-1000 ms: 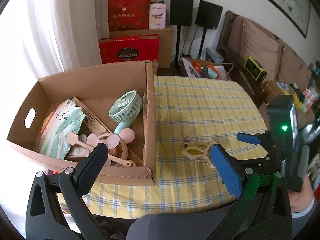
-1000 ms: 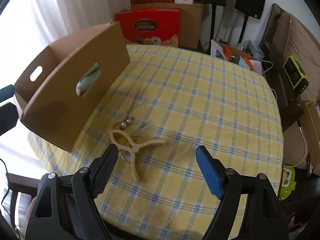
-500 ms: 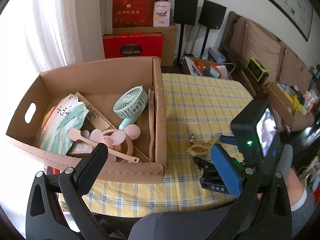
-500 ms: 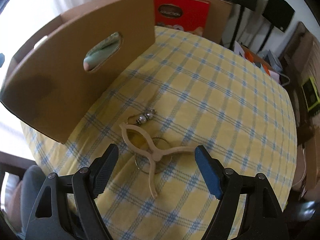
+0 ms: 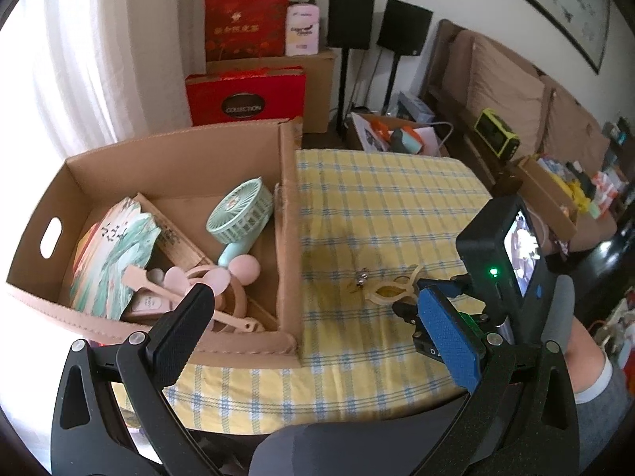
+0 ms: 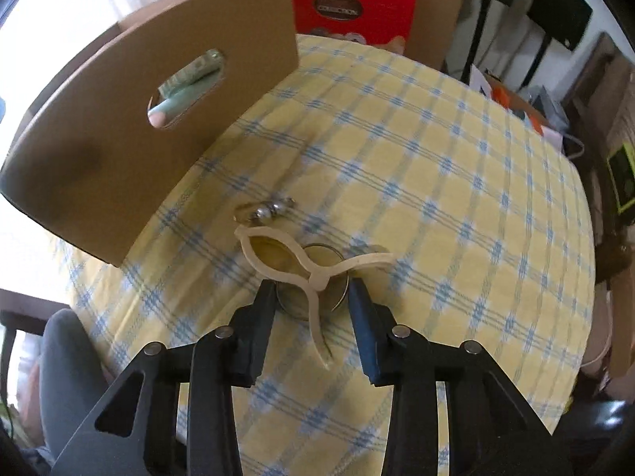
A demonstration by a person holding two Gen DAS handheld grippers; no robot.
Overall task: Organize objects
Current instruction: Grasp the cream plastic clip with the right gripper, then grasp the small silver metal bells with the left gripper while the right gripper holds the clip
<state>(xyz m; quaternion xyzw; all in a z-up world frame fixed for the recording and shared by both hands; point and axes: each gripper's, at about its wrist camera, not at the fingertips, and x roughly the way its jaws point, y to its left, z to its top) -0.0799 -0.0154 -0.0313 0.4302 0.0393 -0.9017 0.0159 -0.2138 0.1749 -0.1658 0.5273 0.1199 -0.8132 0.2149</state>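
The right gripper (image 6: 311, 297) is now sitting lower and closer over the cream clip (image 6: 313, 265) than a second ago, when it was hovering wide above it; its jaws have just been closing, and they are now standing narrow on either side of the metal ring (image 6: 313, 281) under the clip's crossing; whether the pads are already pressing on the ring I cannot tell, since the tips are only reaching its edges. The clip and ring are lying on the yellow checked tablecloth (image 6: 436, 166), just right of the cardboard box (image 6: 131, 127), with a small beaded charm (image 6: 270, 210) just beyond them; this is looking like the grasp step, with the lift and the carry into the box not yet done. The left gripper (image 5: 317, 325) is hanging wide and empty over the box's near wall, hardly shifting across the second.

Inside the box (image 5: 178, 166) are lying a mint handheld fan (image 5: 242, 218), a pink fan (image 5: 222, 277) and a painted paper fan (image 5: 115, 254) bearing dark brush characters too small to read. On the far floor, a red gift box (image 5: 246, 93) is showing the word COLLECTION in an oval; the red bag (image 5: 246, 23) above it is carrying gold Chinese characters I cannot make out; a white pack (image 5: 303, 29) has writing that is blurred.
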